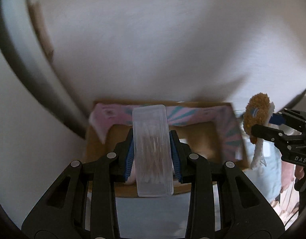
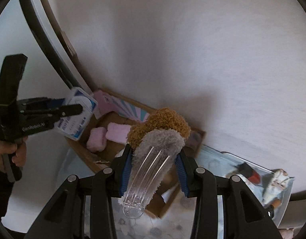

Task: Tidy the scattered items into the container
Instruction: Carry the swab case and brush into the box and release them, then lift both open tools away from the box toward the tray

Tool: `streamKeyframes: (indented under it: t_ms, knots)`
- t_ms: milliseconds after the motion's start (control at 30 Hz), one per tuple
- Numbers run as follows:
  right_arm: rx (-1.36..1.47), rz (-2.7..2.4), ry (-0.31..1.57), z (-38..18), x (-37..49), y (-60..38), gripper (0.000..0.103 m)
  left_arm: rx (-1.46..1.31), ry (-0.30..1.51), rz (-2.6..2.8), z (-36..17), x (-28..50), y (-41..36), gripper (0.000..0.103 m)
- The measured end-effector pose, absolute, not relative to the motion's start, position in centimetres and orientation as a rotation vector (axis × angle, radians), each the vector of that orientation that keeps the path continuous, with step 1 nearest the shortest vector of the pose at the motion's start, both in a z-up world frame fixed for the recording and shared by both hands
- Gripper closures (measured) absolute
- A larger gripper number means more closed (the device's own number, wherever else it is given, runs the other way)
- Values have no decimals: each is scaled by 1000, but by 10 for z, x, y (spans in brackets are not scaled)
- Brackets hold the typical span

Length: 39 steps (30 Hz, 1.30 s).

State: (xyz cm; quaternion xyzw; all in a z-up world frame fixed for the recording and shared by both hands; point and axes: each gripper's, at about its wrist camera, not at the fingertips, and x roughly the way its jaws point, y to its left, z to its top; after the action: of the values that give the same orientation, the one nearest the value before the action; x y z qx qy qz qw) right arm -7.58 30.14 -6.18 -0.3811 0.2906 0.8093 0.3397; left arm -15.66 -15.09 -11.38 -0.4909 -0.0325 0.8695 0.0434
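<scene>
My left gripper (image 1: 152, 155) is shut on a clear plastic box of cotton swabs (image 1: 152, 149), held upright over an open cardboard box (image 1: 200, 139) with pink and teal flaps. In the right wrist view the same swab box (image 2: 79, 115) shows a blue and white label, and the left gripper (image 2: 71, 107) holds it over the cardboard box's left wall (image 2: 89, 155). My right gripper (image 2: 155, 171) is shut on a clear plastic clip with brown and grey plush (image 2: 159, 123) above the box. Two pink soft items (image 2: 115, 132) lie inside. The left wrist view shows the plush clip (image 1: 256, 115) beside the box's right flap.
A person's hand (image 2: 17, 151) grips the left tool's handle. A picture card or book (image 2: 262, 181) lies right of the box. A dark curved bar (image 2: 53, 59) runs along the left. Patterned cloth (image 2: 163, 227) lies below the box. A pale surface fills the background.
</scene>
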Motion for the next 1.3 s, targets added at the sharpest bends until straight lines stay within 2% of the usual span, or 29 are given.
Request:
streamKeyframes:
  t_ms: [267, 467, 567, 633, 667, 700, 733, 800, 1300]
  knots:
    - [-1119, 1986, 749, -99, -94, 309, 65, -1619, -127, 2595, -166, -165, -168, 73]
    - [-1114, 1953, 776, -105, -145, 323, 65, -1621, -138, 2568, -172, -165, -158, 73]
    - [-1134, 1942, 782, -134, -160, 329, 65, -1619, -125, 2568, -177, -167, -158, 73]
    - [-1161, 1929, 791, -135, -158, 331, 58, -1618, -100, 2578, -176, -168, -155, 72]
    - [-1174, 1907, 795, -139, -160, 332, 55, -1619, -78, 2592, -176, -168, -153, 63]
    - [-1190, 1889, 788, -142, -160, 333, 47, -1629, -57, 2593, -176, -169, -151, 25]
    - [-1191, 1882, 787, -141, -157, 332, 41, -1639, -41, 2589, -176, -169, -150, 3]
    - [-1162, 1869, 805, -139, -150, 331, 41, -1622, -30, 2592, -174, -166, -146, 0]
    - [-1009, 1881, 843, -121, -127, 308, 41, -1562, 25, 2630, -145, -139, -121, 0]
